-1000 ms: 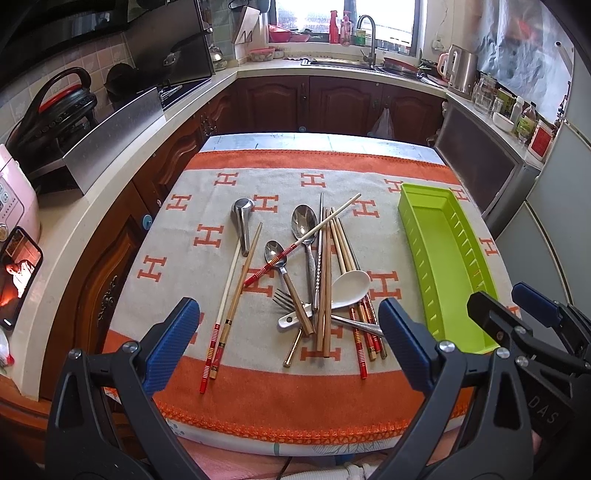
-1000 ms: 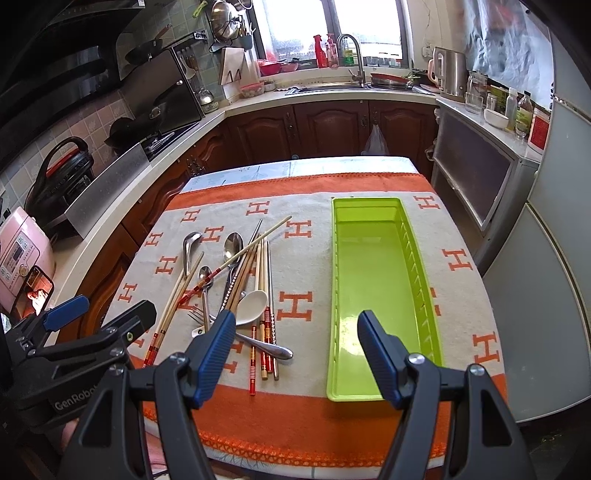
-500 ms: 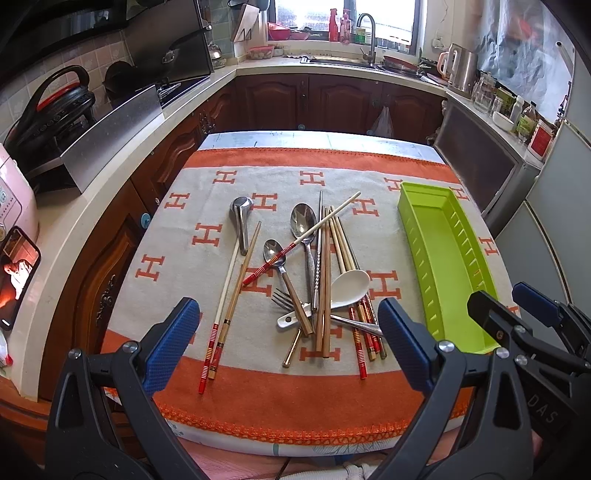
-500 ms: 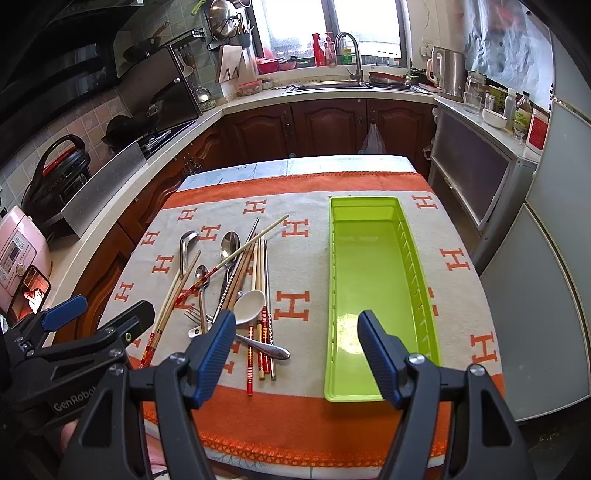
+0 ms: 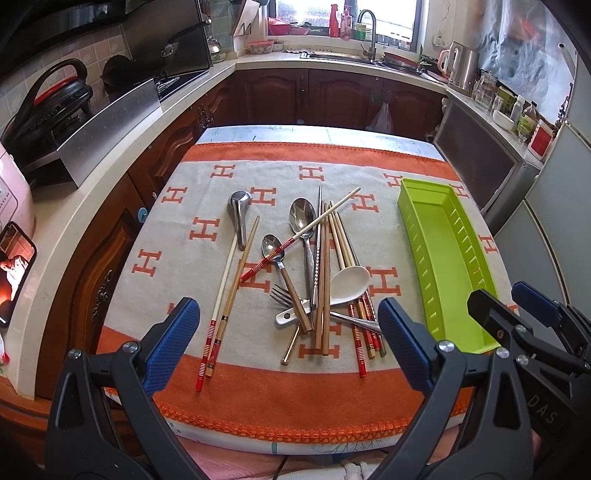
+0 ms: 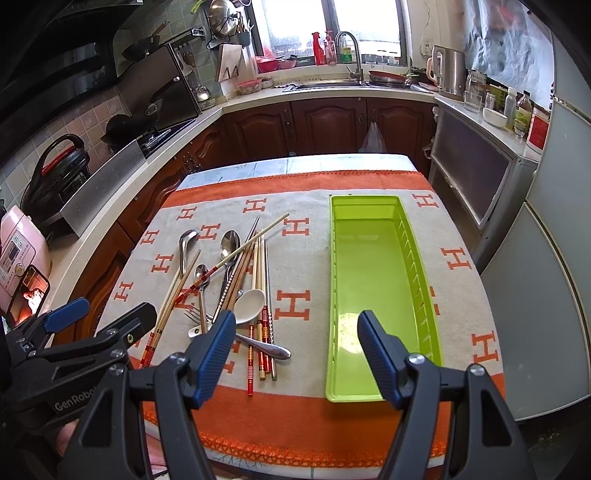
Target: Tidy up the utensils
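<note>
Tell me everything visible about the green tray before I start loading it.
The green tray is a long, narrow, lime plastic bin with a flat, glossy floor and ribbed inner side walls. It is empty and sits flat on the orange-and-cream cloth, lengthwise away from the cameras, right of the utensil pile and apart from it. Nothing touches it.

The room is a kitchen with an L-shaped white counter (image 6: 325, 94) over dark wood cabinets (image 6: 332, 125). A window (image 6: 328, 26) above the sink (image 6: 332, 84) admits daylight; a tap (image 6: 352, 48) stands at the sink. The left wall is tiled (image 6: 88, 118), with a stove (image 6: 159, 134) below pans hung on a rail. A kettle (image 6: 448, 74) stands on the right counter, near jars and bottles. A grey fridge (image 6: 554, 258) fills the right side. A pink cooker (image 6: 18, 254) and a phone (image 6: 27, 293) sit on the left counter. The table (image 6: 332, 162) carries an orange-bordered cloth (image 6: 295, 184) with an H pattern.
</note>
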`<state>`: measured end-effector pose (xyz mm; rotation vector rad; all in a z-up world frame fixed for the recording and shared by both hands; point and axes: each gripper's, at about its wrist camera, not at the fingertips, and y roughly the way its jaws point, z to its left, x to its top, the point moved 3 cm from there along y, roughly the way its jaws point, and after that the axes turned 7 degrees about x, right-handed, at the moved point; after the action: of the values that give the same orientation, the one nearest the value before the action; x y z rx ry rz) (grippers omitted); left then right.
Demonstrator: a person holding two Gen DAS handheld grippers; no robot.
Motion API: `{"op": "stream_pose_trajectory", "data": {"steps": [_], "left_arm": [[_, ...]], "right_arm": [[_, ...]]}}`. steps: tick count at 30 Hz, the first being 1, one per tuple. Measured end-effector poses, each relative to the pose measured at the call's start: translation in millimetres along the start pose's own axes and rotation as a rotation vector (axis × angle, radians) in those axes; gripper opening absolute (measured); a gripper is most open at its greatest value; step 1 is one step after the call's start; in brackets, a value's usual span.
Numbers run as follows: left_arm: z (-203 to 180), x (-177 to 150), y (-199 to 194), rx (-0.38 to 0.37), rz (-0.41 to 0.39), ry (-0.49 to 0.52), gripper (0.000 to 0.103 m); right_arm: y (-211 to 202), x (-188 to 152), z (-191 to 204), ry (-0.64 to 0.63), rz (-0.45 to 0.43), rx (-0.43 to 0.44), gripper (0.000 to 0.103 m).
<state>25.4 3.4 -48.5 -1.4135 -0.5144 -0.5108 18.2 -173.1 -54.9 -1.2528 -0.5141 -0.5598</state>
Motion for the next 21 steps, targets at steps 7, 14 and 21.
{"op": "stream_pose_trajectory", "data": {"steps": [7, 14, 21], "left_arm": [[6, -2, 12, -0.027, 0.051, -0.028, 0.097], [13, 7, 23, -0.004, 0.051, 0.002, 0.091], [47, 32, 30, 0.049, 0.014, -0.028, 0.082]], "right_arm": [[6, 3, 6, -0.018, 0.019, 0.005, 0.068], [17, 17, 10, -0.026, 0.025, 0.019, 0.068], [49, 36, 12, 0.022, 0.102, 0.101, 0.067]]}}
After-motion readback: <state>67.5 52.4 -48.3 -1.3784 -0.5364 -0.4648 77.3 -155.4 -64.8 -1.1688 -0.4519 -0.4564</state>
